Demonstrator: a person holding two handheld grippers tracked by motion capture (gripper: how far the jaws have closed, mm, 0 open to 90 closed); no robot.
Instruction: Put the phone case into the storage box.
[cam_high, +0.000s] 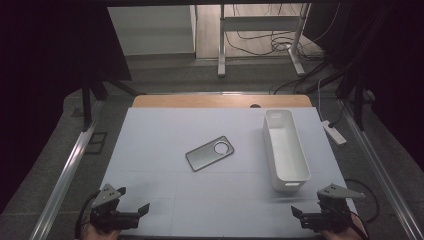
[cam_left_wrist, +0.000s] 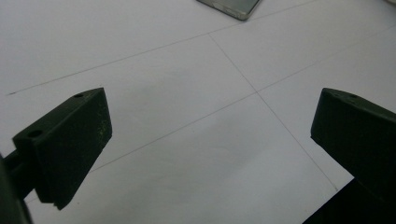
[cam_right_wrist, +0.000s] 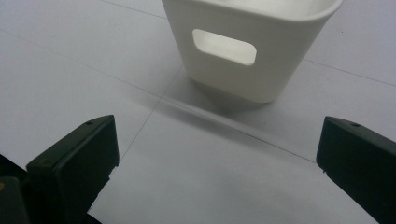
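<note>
The phone case (cam_high: 210, 153) lies flat near the middle of the worktop (cam_high: 160, 130), well apart from the white bin (cam_high: 285, 150) to its right. It looks light, thin and somewhat stiff, with smooth faces that could slip; lying flat, it is best pinched across a long edge, perhaps after tipping one side up. The left gripper (cam_high: 142, 210) and right gripper (cam_high: 298, 212) rest at the near edge, jaws wide apart and empty, pointing inward.
</note>
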